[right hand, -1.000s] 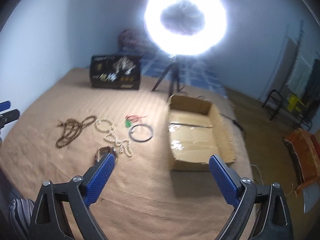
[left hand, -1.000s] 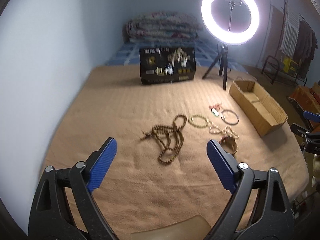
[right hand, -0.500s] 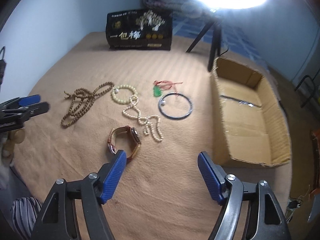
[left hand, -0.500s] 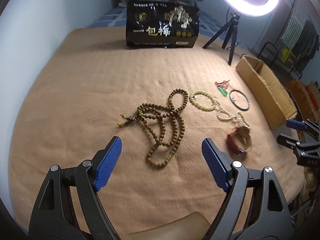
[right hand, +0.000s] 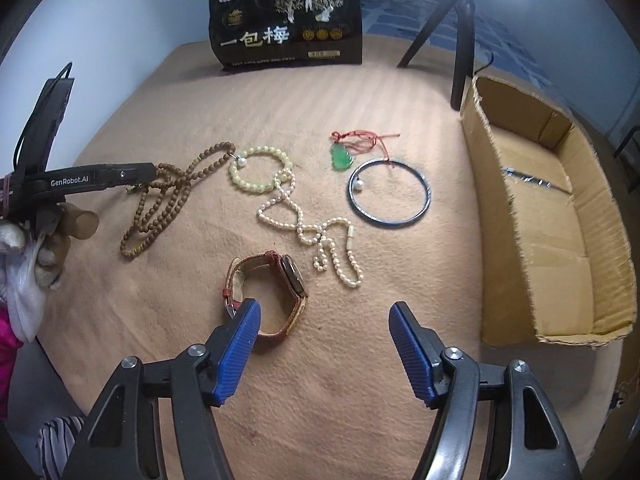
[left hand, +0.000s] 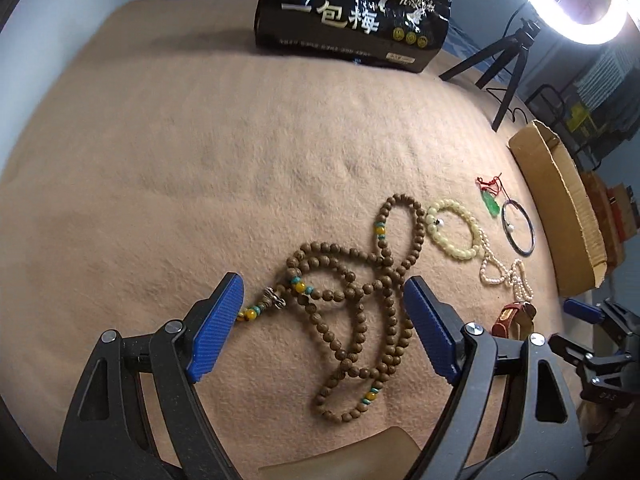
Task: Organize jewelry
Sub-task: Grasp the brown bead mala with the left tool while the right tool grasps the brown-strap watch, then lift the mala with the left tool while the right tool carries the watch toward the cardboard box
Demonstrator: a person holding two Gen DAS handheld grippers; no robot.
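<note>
A long brown bead necklace (left hand: pixel 360 296) lies tangled on the tan blanket. My left gripper (left hand: pixel 324 312) is open, low over it, its fingers on either side of the tangle. To the right lie a pale green bead bracelet (right hand: pixel 256 172), a white pearl strand (right hand: pixel 312 232), a green pendant on red cord (right hand: pixel 342 156), a dark bangle (right hand: pixel 390 192) and a brown-strapped watch (right hand: pixel 276 288). My right gripper (right hand: pixel 324 320) is open and empty, just in front of the watch. The open cardboard box (right hand: pixel 560 216) stands at the right.
A black printed bag (left hand: pixel 352 20) stands upright at the far edge of the blanket. A ring light on a tripod (left hand: pixel 516 52) stands behind the box. A wall runs along the left. The blanket's near edge drops off by my grippers.
Both grippers have moved forward and down towards the blanket. The left one now straddles the brown bead necklace, and the right one has come close to the watch.
</note>
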